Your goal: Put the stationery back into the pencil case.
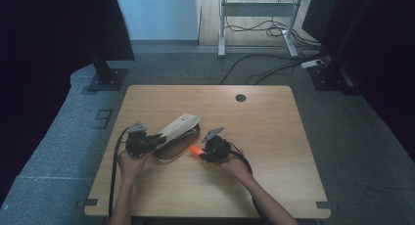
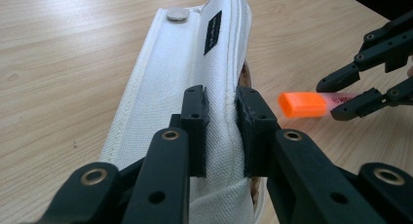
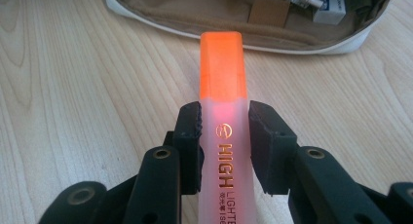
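A: At the left of the pale wooden counter point(image 1: 274, 137), what is held by the left tongs point(image 1: 157, 138)?

B: The raised flap of a white canvas pencil pouch with a tan lining point(image 1: 177, 134) is pinched there; in the left gripper view the black pads point(image 2: 196, 118) are seen pressed on the folded white fabric point(image 2: 170, 102), so the mouth is kept open. A metal snap point(image 2: 177, 13) is seen near the flap's far end.

A: And to the right of it?

B: A translucent plastic highlighter with an orange cap point(image 1: 195, 150) is clamped in the right tongs point(image 1: 201, 155), cap forward, just beside the pouch's open side. In the right gripper view the barrel point(image 3: 225, 136) is squeezed between the two pads, and the opening point(image 3: 243, 9) lies directly ahead, apart from the cap.

A: Which step is judged to be in hand?

B: The highlighter is being brought to the pouch for insertion. The next move probably calls for the cap to be lifted over the near rim and slid inside while the flap is held up, before the grip is loosened.

A: What is counted?

B: One pouch, one highlighter, two sets of tongs. A few small items are seen inside the pouch, too cropped to be counted.
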A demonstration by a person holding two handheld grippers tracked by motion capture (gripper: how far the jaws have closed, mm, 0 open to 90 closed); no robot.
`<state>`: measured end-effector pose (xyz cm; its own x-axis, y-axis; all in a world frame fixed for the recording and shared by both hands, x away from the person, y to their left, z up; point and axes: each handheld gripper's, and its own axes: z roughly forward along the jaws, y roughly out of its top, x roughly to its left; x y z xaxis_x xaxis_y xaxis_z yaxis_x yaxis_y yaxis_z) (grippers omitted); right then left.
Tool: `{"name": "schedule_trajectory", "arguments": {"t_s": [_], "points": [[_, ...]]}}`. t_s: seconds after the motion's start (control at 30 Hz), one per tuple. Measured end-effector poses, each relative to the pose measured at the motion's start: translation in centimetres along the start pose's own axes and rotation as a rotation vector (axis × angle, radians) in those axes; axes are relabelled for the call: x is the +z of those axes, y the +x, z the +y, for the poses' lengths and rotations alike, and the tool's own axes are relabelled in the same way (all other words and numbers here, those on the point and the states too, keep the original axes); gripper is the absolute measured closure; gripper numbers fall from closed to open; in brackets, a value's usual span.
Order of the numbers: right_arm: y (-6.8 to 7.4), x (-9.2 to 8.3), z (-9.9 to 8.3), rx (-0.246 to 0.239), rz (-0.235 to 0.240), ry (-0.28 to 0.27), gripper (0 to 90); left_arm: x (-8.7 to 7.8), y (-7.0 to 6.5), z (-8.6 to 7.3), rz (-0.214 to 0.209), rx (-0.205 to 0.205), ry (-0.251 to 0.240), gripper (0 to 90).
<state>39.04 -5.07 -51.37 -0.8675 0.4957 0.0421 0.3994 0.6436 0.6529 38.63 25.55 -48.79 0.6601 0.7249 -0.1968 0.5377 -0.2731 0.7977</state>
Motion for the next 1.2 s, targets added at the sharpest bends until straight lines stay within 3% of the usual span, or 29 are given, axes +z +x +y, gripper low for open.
{"name": "schedule_trajectory", "arguments": {"t_s": [0.47,1.2], "points": [[-1.1,0.2,1.6,0.008,0.000,0.004,65.8,-0.1,-0.1,0.1,0.002,-0.002,-0.004,75.4],[-1.0,1.9,3.8,0.019,0.044,0.000,65.8,-0.1,-0.2,0.1,-0.001,0.000,-0.006,75.5]]}}
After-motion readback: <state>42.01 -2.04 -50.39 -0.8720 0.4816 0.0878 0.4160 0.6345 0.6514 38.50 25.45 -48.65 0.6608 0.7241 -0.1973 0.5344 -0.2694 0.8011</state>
